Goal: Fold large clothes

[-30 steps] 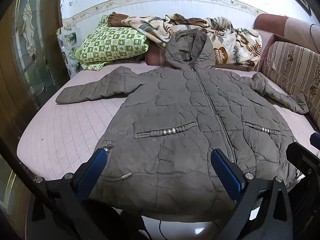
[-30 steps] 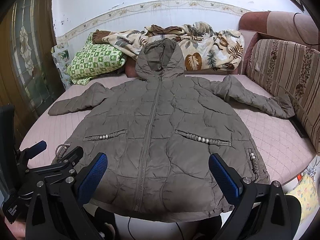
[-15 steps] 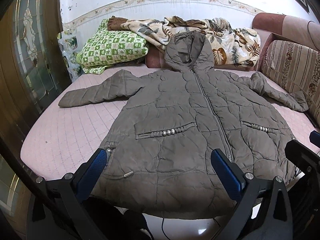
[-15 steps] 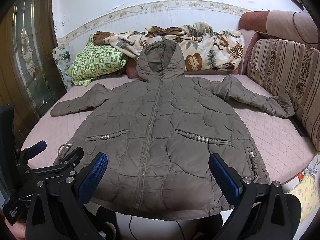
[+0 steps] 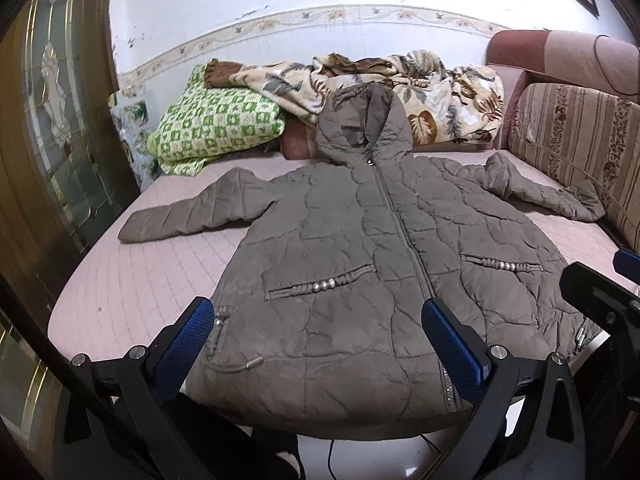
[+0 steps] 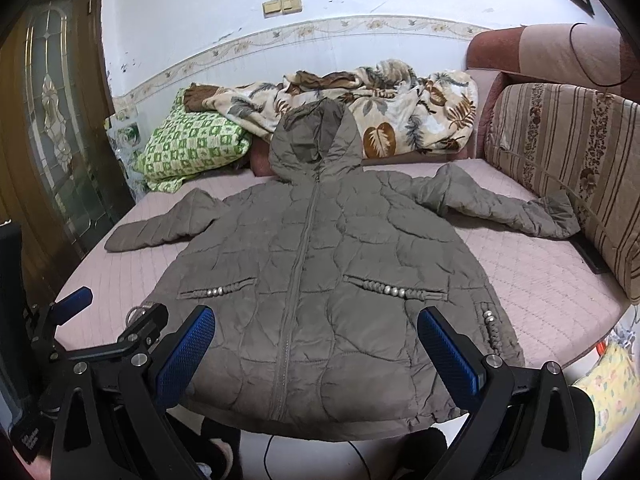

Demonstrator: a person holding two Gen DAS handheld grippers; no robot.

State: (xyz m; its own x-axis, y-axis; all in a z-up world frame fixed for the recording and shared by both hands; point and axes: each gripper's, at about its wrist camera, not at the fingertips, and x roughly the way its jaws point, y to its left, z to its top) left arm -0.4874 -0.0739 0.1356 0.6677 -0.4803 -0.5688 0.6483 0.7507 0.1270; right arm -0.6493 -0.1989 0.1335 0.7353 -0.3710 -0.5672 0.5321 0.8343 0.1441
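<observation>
While both grippers, left (image 5: 316, 344) + right (image 6: 316, 346), hang released, empty, above bed (image 5: 132, 280) front edge: puffy jacket (image 5: 372, 264) hem overhangs, could slip off when sleeve gets pulled.

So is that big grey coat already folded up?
No, the coat lies spread flat on the bed, zipped, with both sleeves stretched out to the sides and its hood up.

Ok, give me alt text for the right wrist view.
A grey-brown hooded padded coat lies zipped and spread flat, sleeves out, on a pink bed, hem at the near edge. The open right gripper hovers over the hem; the left gripper shows at left.
</observation>
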